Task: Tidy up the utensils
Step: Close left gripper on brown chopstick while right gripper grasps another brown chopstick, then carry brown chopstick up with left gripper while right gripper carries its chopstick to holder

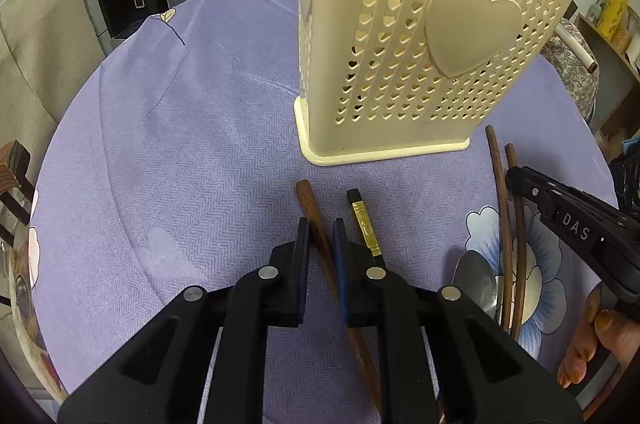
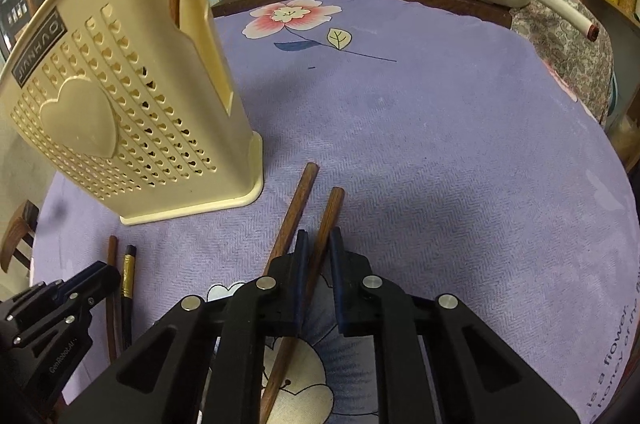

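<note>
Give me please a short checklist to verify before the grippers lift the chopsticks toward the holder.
1. Left gripper closed on a brown wooden chopstick: ok.
2. Right gripper closed on another wooden chopstick: ok.
3. Black and gold chopstick outside the left grip: ok.
4. Cream utensil holder upright on the tablecloth: ok.
5. Free room inside the holder: cannot tell.

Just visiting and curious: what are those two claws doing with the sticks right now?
Left gripper shut on brown chopstick. Right gripper shut on another wooden chopstick. Cream holder stands upright just ahead. Nothing blocking.
</note>
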